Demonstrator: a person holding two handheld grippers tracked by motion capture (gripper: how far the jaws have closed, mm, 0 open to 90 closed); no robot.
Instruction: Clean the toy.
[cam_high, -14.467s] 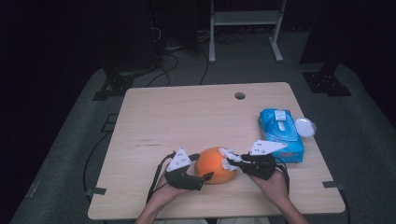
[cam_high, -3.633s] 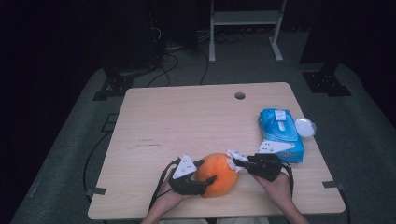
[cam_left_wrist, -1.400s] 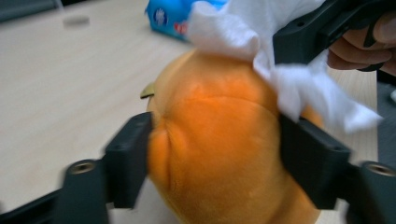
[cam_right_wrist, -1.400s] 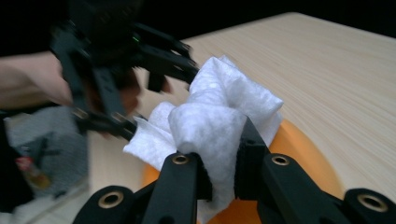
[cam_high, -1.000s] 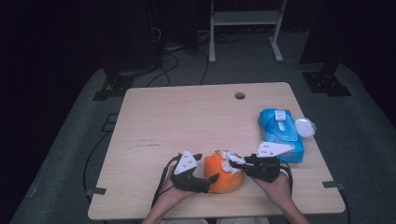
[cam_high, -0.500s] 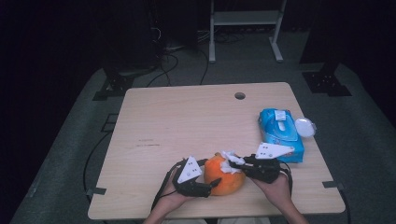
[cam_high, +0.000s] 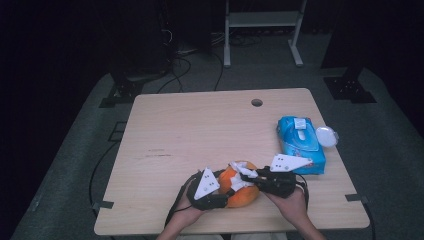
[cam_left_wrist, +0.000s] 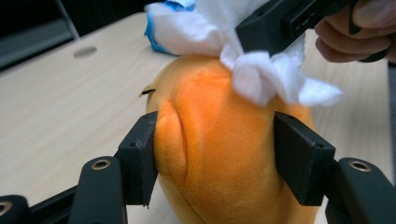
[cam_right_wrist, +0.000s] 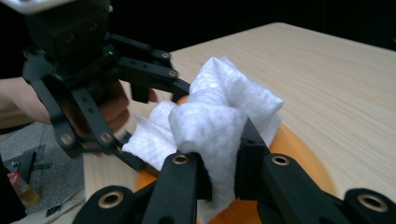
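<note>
Left gripper (cam_left_wrist: 215, 154), jaws just closing, clamps the orange plush toy (cam_left_wrist: 219, 154) between its pads; right gripper (cam_right_wrist: 219, 172) pinches a white wipe (cam_right_wrist: 219, 126) atop it. Best rub gently, holding the toy steady.

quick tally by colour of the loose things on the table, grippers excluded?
Orange: 1, the plush toy, clamped by the left gripper.
White: 2, the wipe pinched in the right gripper, and the round lid.
Blue: 1, the wipes pack.
Total: 4
</note>
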